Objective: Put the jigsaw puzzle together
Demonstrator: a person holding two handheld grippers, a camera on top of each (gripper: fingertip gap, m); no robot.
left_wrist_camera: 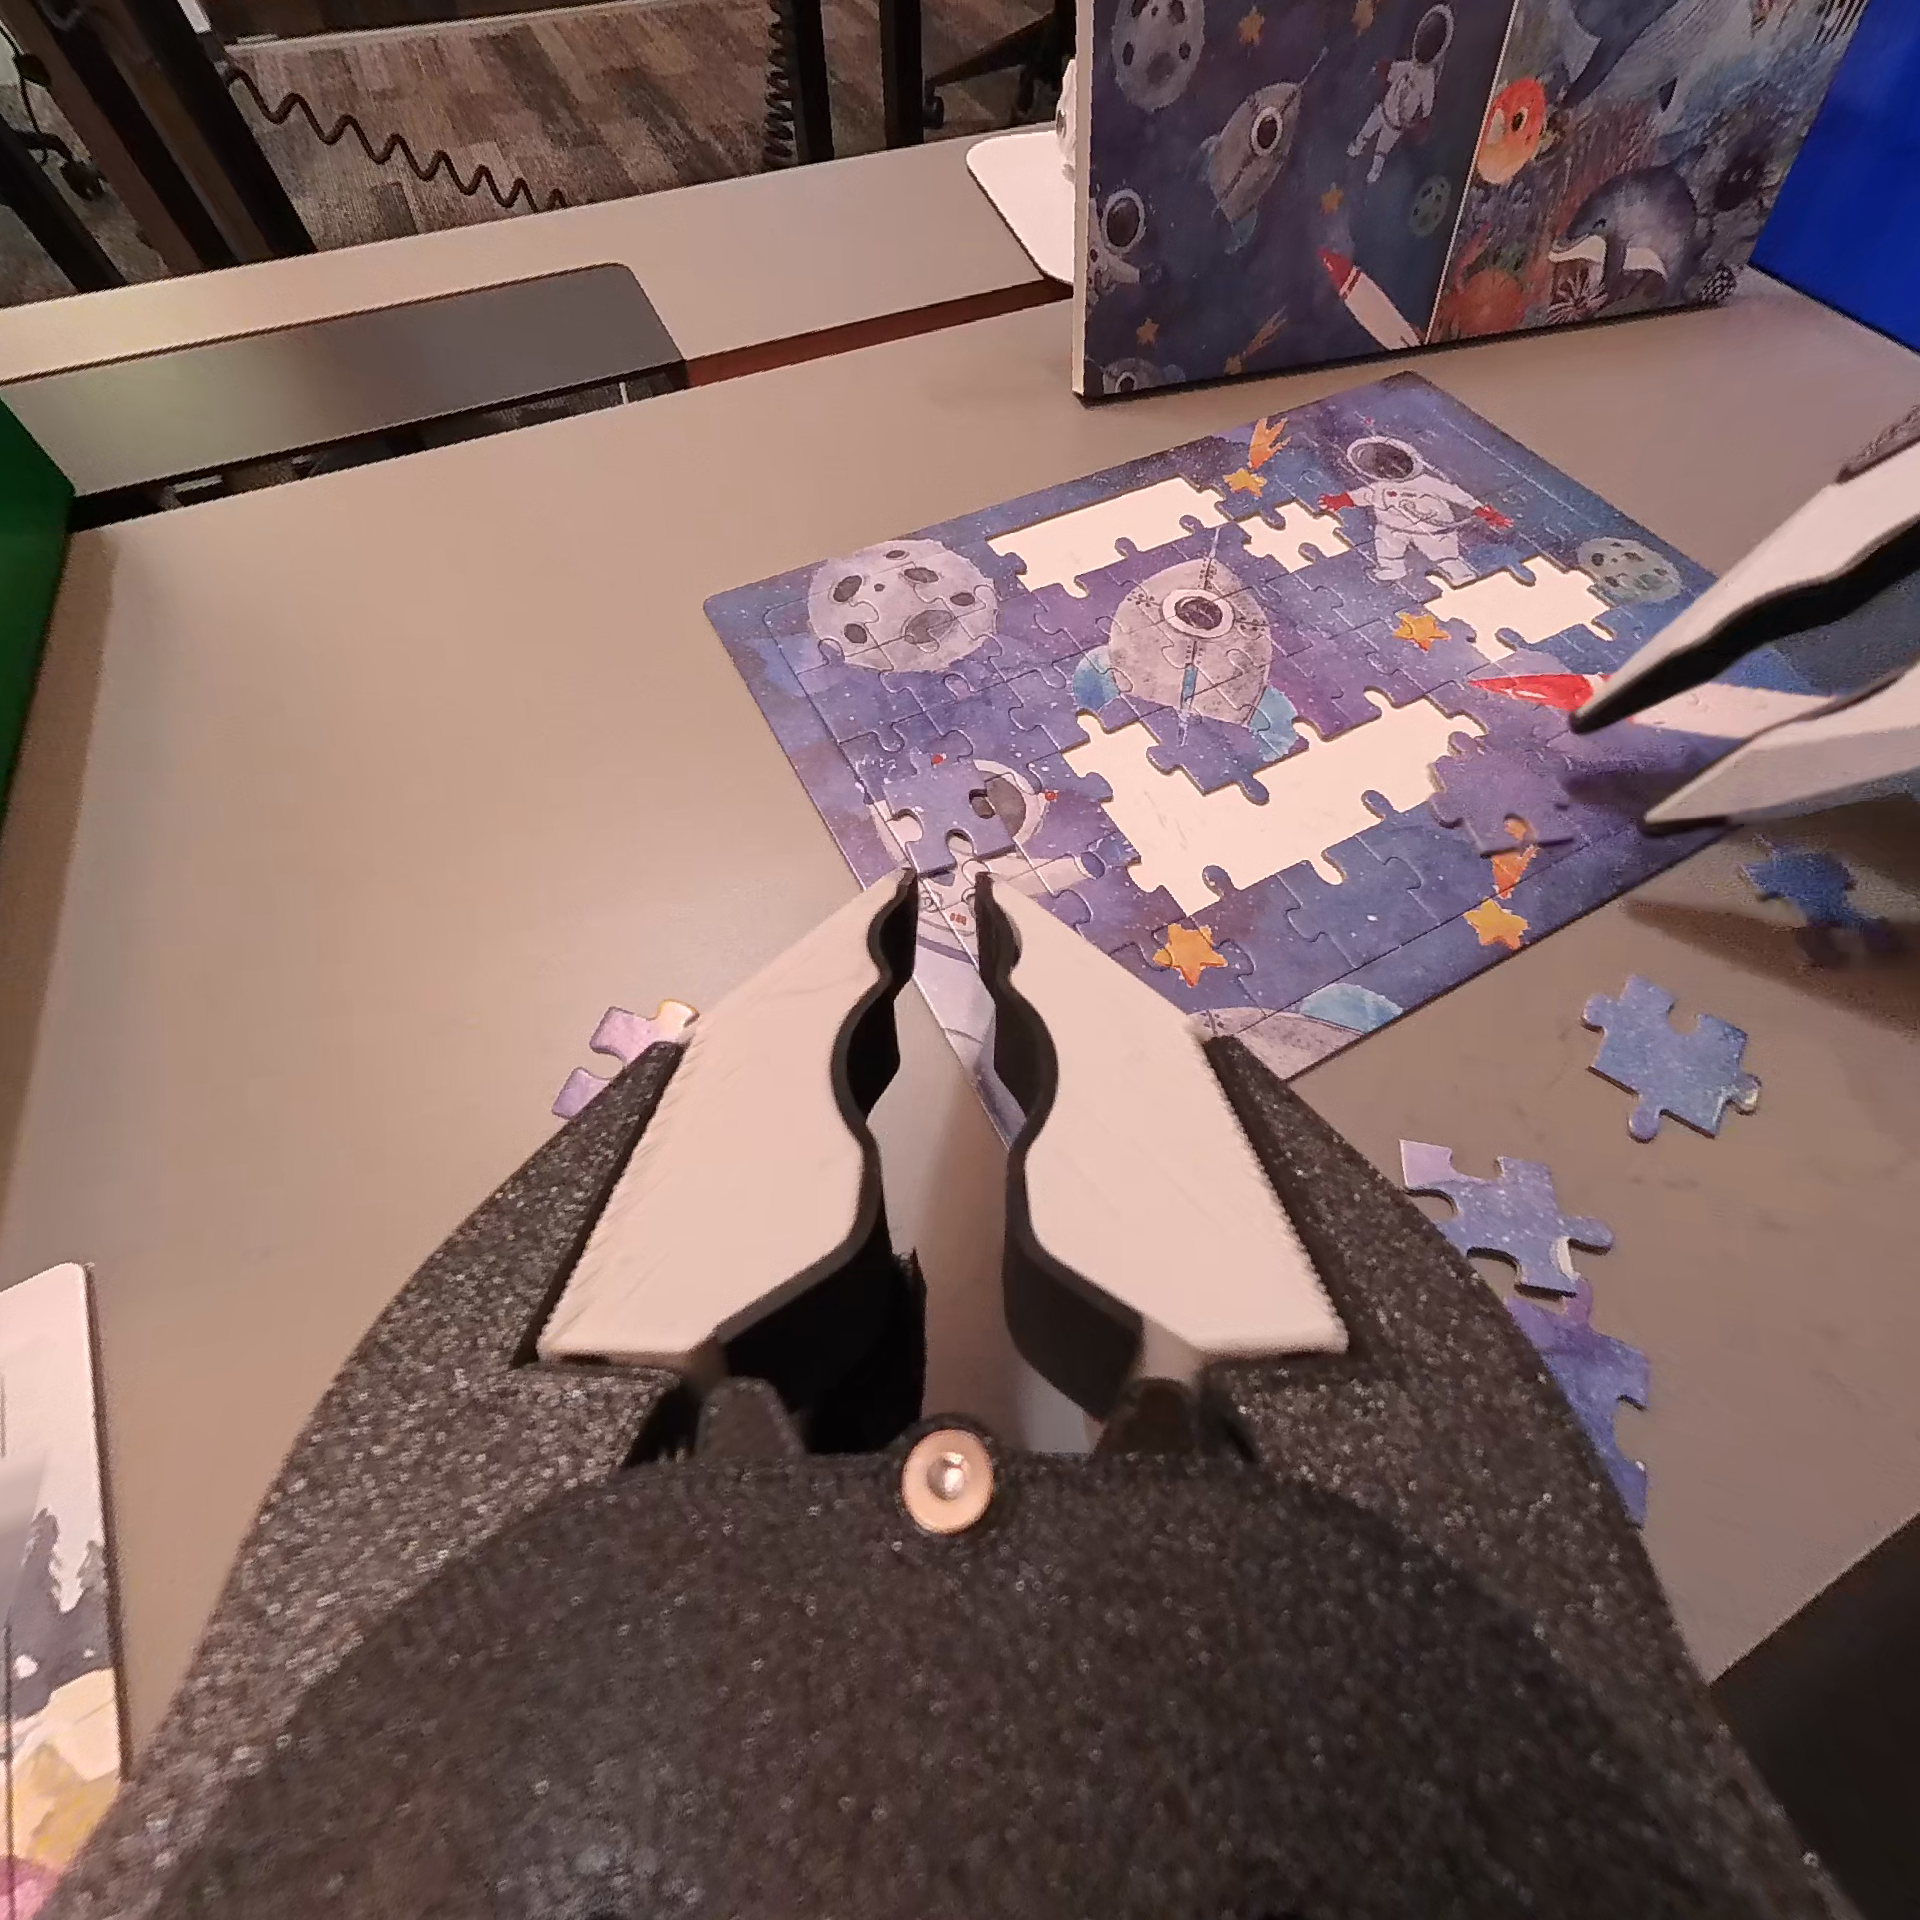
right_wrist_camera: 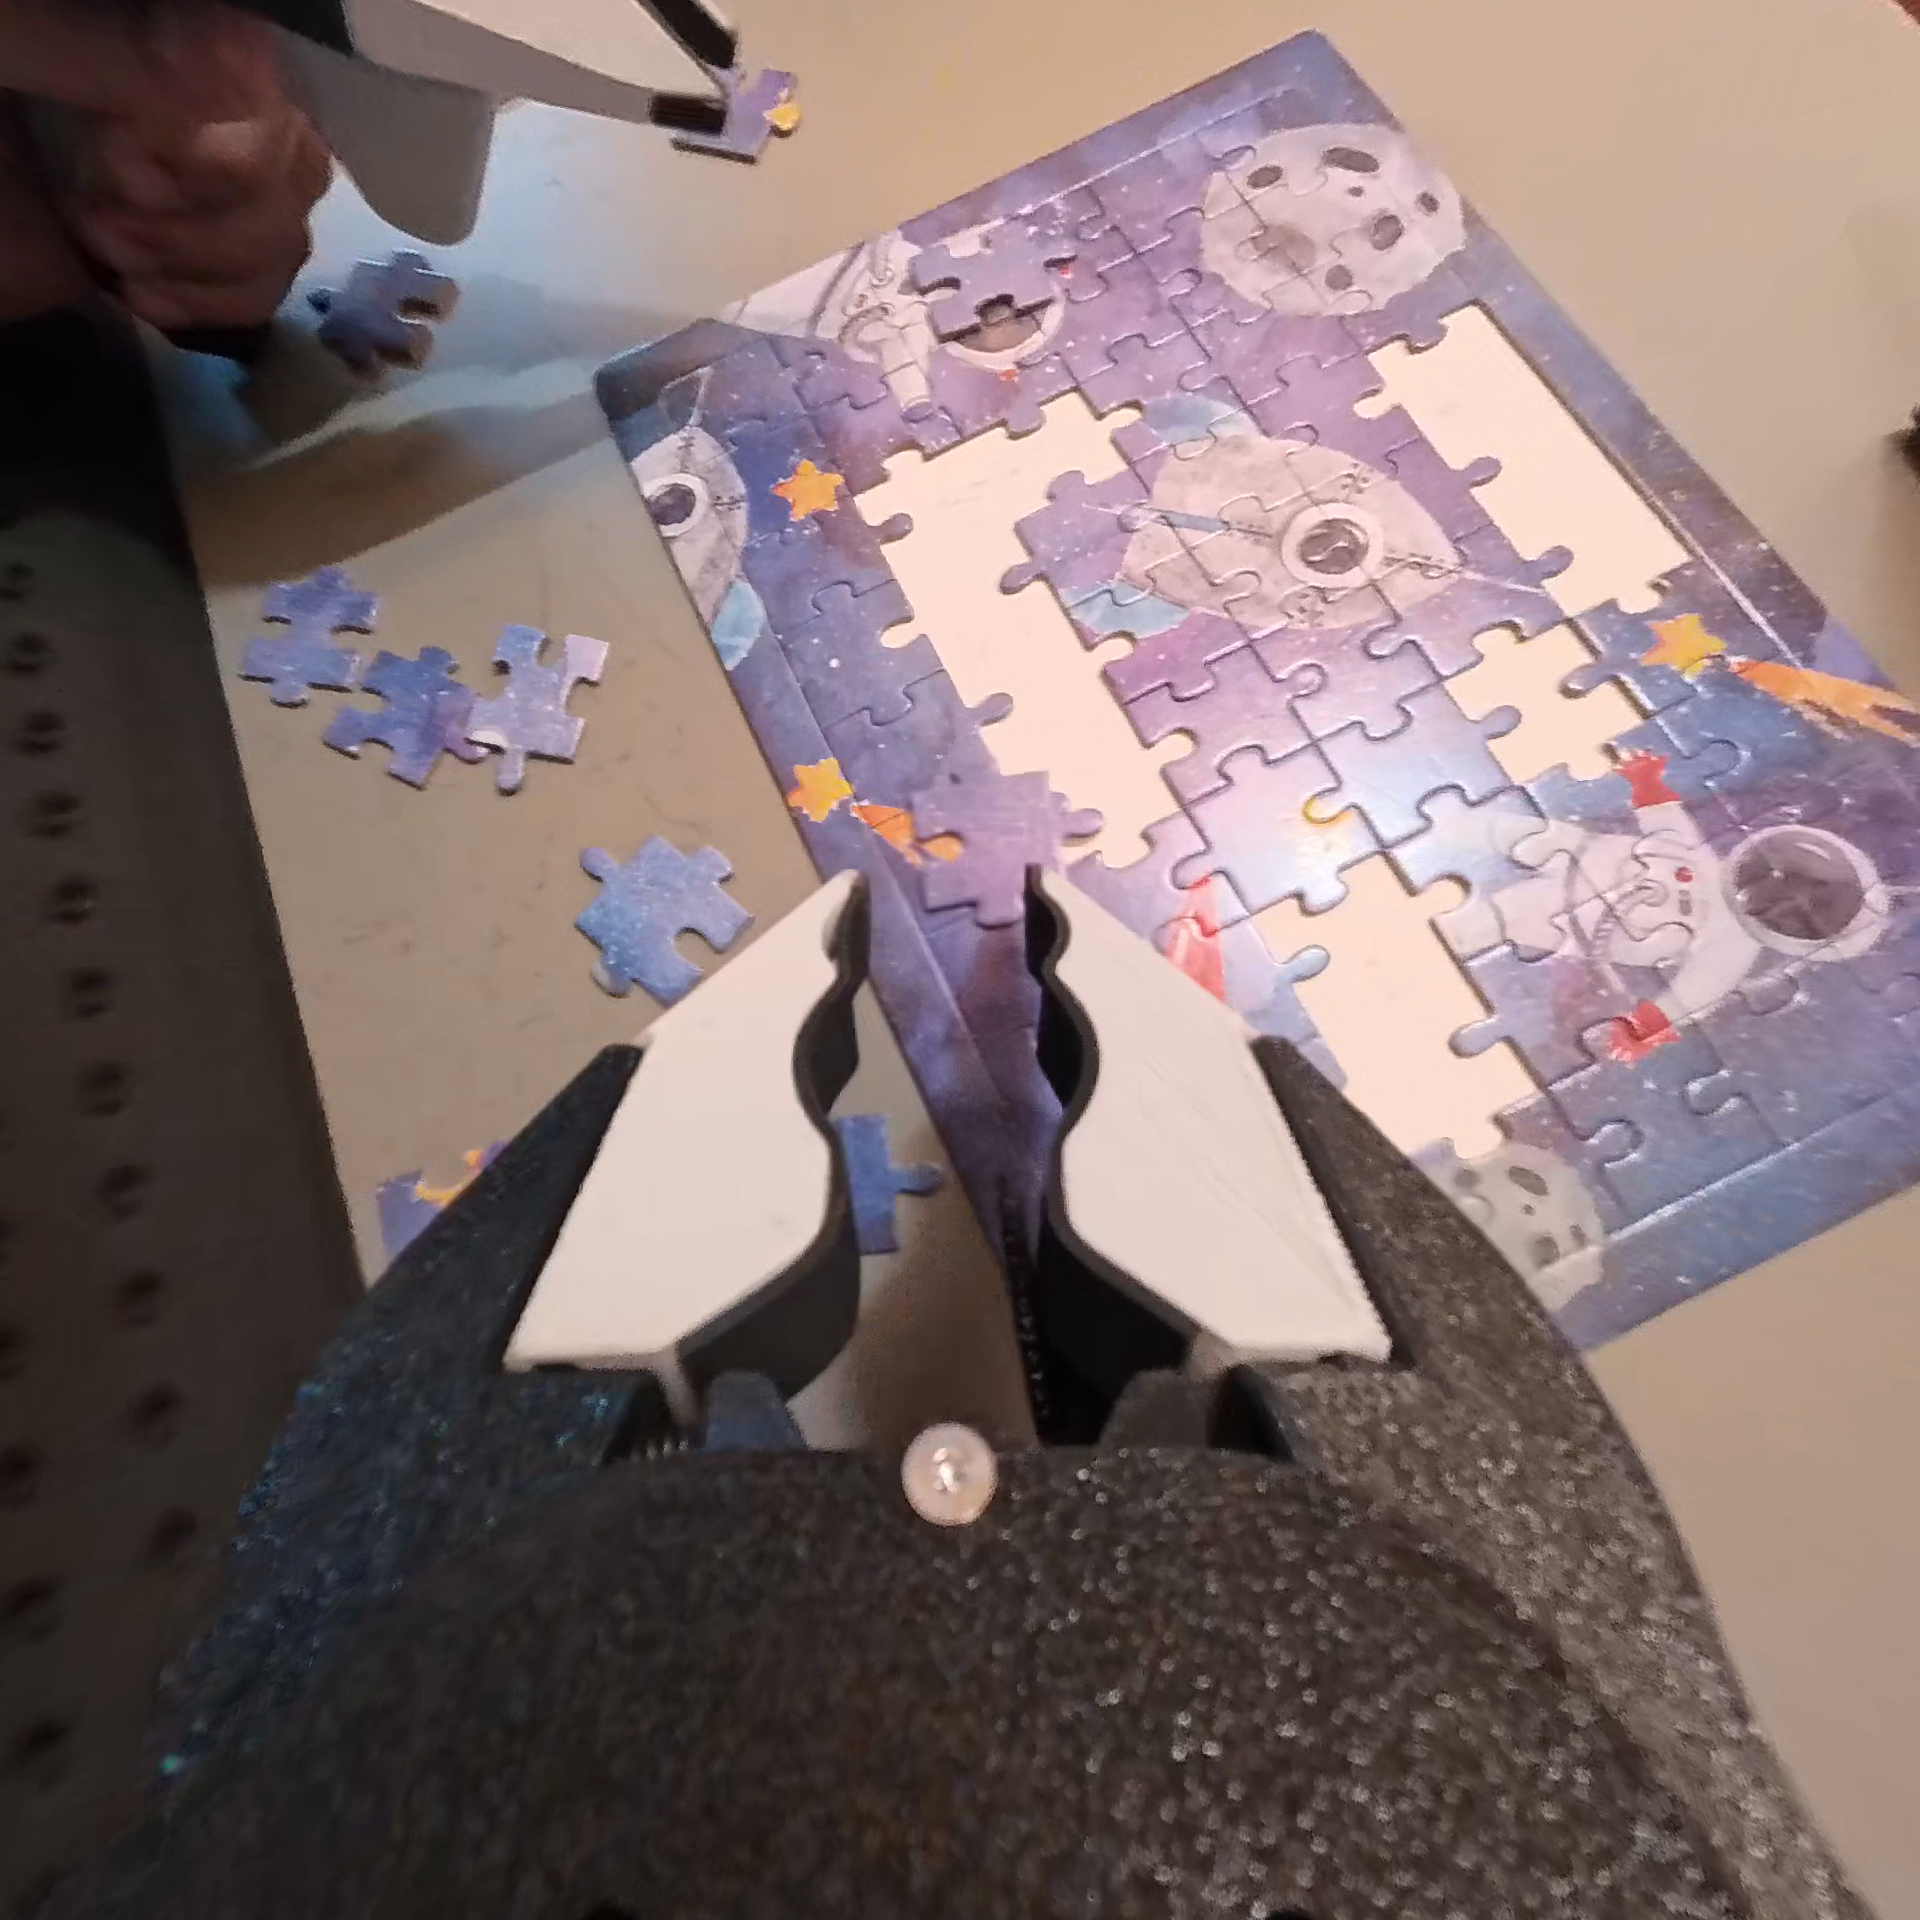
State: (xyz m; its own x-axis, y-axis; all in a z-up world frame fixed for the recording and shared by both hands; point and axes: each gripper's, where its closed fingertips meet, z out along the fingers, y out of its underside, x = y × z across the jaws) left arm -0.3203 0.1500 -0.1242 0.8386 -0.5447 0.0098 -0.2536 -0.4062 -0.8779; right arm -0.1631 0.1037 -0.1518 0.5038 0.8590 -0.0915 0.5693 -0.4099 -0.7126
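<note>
The puzzle (left_wrist_camera: pixel 1226 727) is laid flat on the table (left_wrist_camera: pixel 416 727), white gaps unfilled. The left gripper (left_wrist_camera: pixel 945 883) is seen narrowly parted over its near corner; whether that piece (right_wrist_camera: pixel 753 109) is pinched cannot be told. The right gripper (right_wrist_camera: pixel 945 883) is spread, empty. Loose pieces (right_wrist_camera: pixel 426 696) are partly hidden, blurred.

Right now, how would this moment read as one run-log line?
puzzle partly filled, white gaps | right gripper open, near loose piece on puzzle edge | left gripper empty, jaws narrowly apart
</note>
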